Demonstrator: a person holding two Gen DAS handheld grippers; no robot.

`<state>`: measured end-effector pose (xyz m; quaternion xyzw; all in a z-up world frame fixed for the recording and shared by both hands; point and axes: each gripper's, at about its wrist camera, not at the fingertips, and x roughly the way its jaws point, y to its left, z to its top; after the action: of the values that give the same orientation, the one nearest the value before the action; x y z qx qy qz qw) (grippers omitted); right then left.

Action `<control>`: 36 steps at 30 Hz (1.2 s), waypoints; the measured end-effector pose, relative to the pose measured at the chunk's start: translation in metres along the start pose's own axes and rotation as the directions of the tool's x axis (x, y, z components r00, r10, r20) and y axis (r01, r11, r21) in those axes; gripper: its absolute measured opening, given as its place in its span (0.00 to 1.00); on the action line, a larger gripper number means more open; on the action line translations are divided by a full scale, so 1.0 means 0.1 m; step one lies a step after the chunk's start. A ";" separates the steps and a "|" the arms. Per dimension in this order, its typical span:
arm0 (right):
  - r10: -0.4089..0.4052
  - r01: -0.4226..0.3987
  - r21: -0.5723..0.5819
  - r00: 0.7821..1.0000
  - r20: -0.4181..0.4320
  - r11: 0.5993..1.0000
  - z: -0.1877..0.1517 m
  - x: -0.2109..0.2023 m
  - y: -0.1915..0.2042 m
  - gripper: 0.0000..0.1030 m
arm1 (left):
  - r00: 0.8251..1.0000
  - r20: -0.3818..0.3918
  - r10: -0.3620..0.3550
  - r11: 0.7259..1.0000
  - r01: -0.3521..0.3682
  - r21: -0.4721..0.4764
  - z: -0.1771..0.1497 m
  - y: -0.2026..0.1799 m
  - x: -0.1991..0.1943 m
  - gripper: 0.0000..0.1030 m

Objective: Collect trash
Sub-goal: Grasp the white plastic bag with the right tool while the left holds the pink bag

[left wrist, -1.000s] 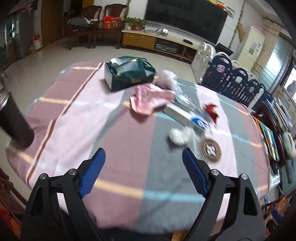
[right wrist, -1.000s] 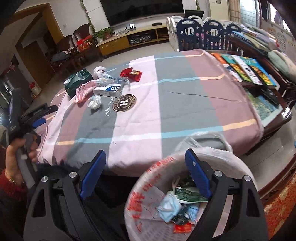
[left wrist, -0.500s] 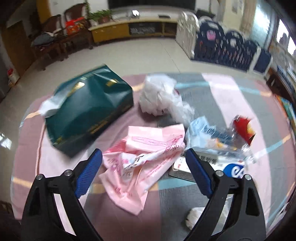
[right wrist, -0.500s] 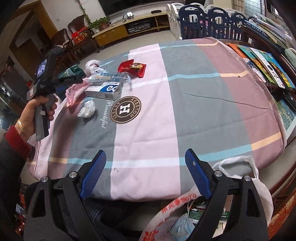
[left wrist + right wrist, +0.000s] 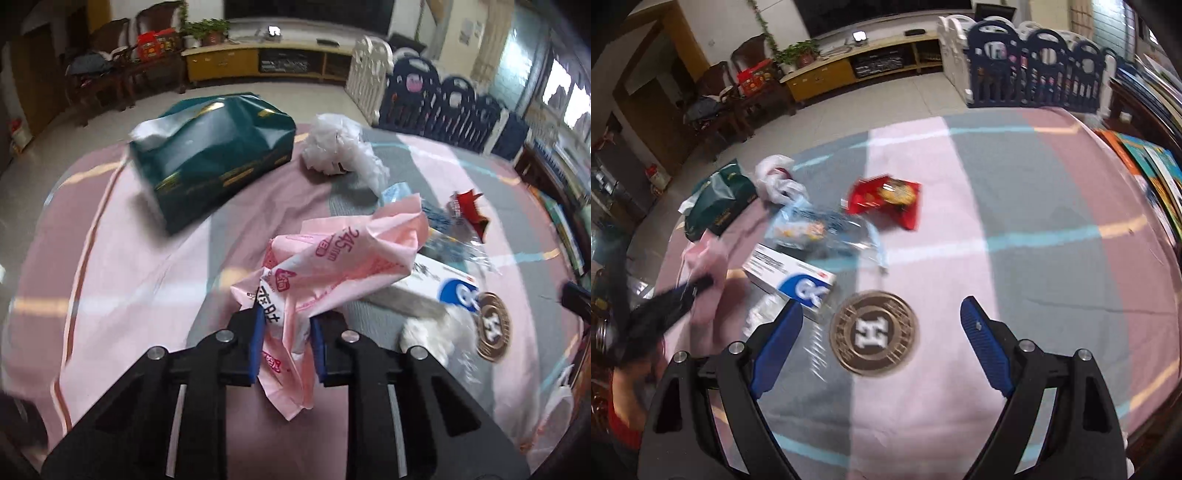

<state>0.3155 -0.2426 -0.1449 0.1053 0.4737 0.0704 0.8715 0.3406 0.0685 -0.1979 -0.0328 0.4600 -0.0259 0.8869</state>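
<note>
My left gripper (image 5: 286,339) is shut on a crumpled pink plastic wrapper (image 5: 332,266), lifted a little off the striped tablecloth (image 5: 140,280). The same wrapper (image 5: 709,258) and the left gripper (image 5: 698,286) show blurred at the left of the right wrist view. My right gripper (image 5: 882,328) is open and empty above a round brown logo patch (image 5: 873,332). Other trash lies on the table: a white and blue box (image 5: 790,277), a clear blue wrapper (image 5: 820,229), a red snack bag (image 5: 886,195), a white plastic bag (image 5: 340,147) and a white tissue ball (image 5: 436,328).
A dark green tissue box (image 5: 210,158) stands at the back left of the table. Books (image 5: 1145,155) lie along the right side. A blue and white play fence (image 5: 1034,55), a TV cabinet (image 5: 258,62) and chairs (image 5: 110,66) stand beyond the table.
My left gripper went forward over the table, closed on the pink wrapper and raised it. My right gripper moved from above the trash bin forward over the table, staying open.
</note>
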 end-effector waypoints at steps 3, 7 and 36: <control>0.010 -0.007 -0.096 0.999 0.032 0.995 0.19 0.17 0.39 0.83 | 0.998 0.059 -0.012 0.997 0.017 -0.070 -0.31 0.09 -0.37 0.22; 0.050 -0.041 -0.191 0.998 0.042 0.981 0.60 0.58 0.92 0.83 | 0.997 0.080 -0.002 0.989 0.013 -0.147 -0.52 0.22 -0.45 0.22; -0.296 0.254 -0.524 0.955 0.003 0.813 -0.78 -0.17 0.41 0.21 | 0.986 0.162 -0.030 0.992 0.050 -0.115 -0.56 0.03 -0.71 0.22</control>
<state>0.2401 -0.1977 -0.1617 -0.2058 0.4812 0.0726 0.8490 0.2542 0.0746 -0.1725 -0.0968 0.3875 -0.0135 0.9167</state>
